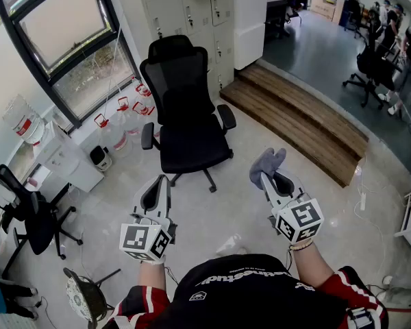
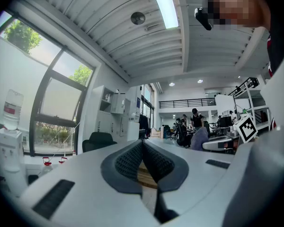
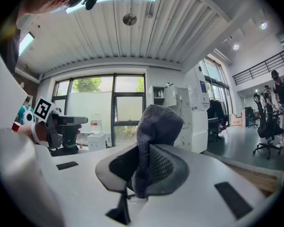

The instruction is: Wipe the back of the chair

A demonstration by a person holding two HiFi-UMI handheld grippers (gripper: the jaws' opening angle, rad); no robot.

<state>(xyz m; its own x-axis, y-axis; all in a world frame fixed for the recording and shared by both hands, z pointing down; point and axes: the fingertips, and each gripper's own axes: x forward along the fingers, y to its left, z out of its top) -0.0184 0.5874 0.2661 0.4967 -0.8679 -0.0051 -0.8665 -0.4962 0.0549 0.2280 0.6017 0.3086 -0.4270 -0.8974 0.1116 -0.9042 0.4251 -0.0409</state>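
A black mesh-backed office chair (image 1: 185,108) stands on the pale floor ahead of me, its seat facing me and its back toward the window. In the left gripper view only the top of the chair (image 2: 98,140) peeks over the jaw. My right gripper (image 1: 264,177) is shut on a grey cloth (image 1: 267,162), about a metre short of the chair, to its right. In the right gripper view the cloth (image 3: 157,122) sticks up from the right gripper (image 3: 144,150). My left gripper (image 1: 156,187) is shut and holds nothing; its pads (image 2: 132,157) meet at the tip.
Water jugs (image 1: 123,118) and a water dispenser (image 1: 27,125) line the window wall at left. A second black chair (image 1: 27,214) sits at the near left. White lockers (image 1: 192,9) stand behind the chair, a wooden step (image 1: 294,115) to its right. People sit at desks (image 1: 380,53) far right.
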